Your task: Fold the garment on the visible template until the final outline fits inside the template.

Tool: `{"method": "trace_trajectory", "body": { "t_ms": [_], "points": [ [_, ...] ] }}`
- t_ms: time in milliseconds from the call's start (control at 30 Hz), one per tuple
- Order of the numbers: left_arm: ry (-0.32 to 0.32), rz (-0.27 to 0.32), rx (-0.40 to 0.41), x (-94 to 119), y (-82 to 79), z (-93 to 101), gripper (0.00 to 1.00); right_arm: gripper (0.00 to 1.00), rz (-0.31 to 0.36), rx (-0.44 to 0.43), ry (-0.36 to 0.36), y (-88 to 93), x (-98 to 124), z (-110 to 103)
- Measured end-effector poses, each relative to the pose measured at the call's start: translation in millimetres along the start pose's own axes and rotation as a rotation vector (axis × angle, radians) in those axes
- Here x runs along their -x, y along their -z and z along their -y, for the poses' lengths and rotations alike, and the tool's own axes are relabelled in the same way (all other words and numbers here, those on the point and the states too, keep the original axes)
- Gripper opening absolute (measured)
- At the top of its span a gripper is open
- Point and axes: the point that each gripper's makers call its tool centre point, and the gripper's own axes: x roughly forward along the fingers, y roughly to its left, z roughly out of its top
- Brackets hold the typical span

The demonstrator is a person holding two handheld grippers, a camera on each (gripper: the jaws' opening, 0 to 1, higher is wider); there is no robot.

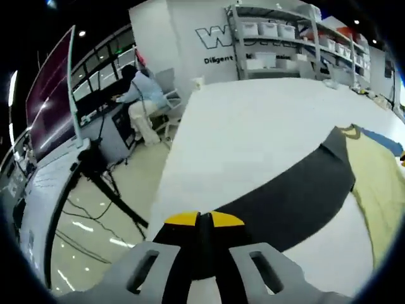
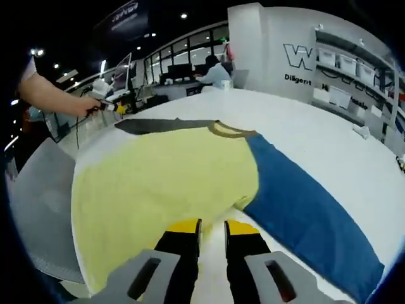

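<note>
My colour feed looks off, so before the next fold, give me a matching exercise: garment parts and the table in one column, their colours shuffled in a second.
Things:
1. sleeve at the left claw tips
2. opposite sleeve
3. garment body
4. table

Colours:
A. pale yellow
B. white
C. dark grey
D. blue

Pairs: 1-C, 2-D, 3-A, 4-B
</note>
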Motion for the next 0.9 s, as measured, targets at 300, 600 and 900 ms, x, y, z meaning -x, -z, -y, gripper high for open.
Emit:
{"method": "trace_trajectory", "body": {
  "t_ms": [300,600,900],
  "points": [
    [0.308,-0.063,-0.135,-38,-10.1,126.2,0.25,0.29,-0.059,-0.012,0.165,7.3,-17,106],
    [0.419,-0.193,-0.19,-59,0.3,169.0,0.31,0.41,-0.09,-0.017,0.175,10.6,-31,140],
    [0.393,-0.237,-0.142,-72,-1.4,181.1,0.38,0.55,-0.04,-0.136,0.223,16.3,-30,173]
  ]
}}
